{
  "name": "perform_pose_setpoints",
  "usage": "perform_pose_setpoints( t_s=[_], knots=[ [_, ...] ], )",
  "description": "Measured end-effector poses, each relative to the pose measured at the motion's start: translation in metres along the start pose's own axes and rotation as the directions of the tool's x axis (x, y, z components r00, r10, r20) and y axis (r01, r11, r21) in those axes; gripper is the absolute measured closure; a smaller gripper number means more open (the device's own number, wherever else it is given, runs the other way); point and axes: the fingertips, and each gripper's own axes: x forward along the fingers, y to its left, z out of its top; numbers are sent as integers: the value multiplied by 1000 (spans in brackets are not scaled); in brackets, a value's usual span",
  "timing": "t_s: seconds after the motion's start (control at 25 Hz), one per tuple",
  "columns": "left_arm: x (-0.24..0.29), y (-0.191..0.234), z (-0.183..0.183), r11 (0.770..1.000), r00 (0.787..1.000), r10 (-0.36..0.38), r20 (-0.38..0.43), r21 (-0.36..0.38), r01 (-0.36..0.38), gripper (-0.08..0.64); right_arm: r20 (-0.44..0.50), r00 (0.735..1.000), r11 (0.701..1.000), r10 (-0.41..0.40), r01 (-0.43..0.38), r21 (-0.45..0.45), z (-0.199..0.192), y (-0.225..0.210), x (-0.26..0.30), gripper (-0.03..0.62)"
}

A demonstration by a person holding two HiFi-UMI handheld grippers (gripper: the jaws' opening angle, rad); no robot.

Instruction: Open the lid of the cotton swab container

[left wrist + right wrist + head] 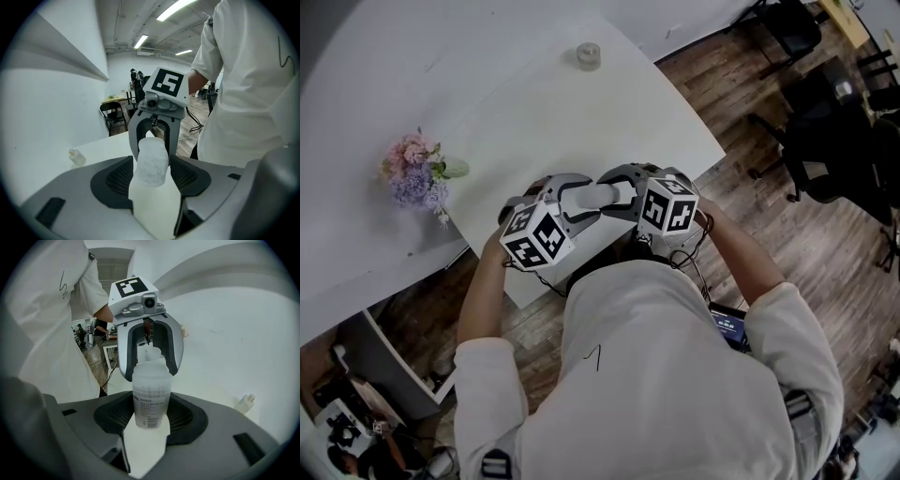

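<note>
The right hand-held gripper (151, 414) was closed on the labelled body of the translucent white plastic cotton swab container (150, 385). I think this was to keep it steady in the air, just above the near edge of the white desk (534, 103). The left hand-held gripper (151, 171) stood wide around the frosted rounded lid (151, 159) without pressing it, probably ready to take a grip for pulling. Whether the lid was loose I could not tell. Farther off, a small clear bottle (76, 158) and a pink and purple flower bunch (417, 173) lay well apart, out of the way.
</note>
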Motion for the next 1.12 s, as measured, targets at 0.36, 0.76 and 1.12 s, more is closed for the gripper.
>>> perform_pose_setpoints(
  t_s=[0.36,0.76,1.12],
  knots=[
    [1,-3,-3,1000,1000,-2,-1,8,2,325,-5,1000,1000,11,-11,6,0,3,2,390],
    [-6,-8,-6,994,995,-100,31,-51,101,329,16,998,998,59,-59,15,8,11,3,393],
    [-16,-18,-7,984,985,-159,64,-69,164,331,37,995,996,88,-87,-22,17,21,3,393]
  ],
)
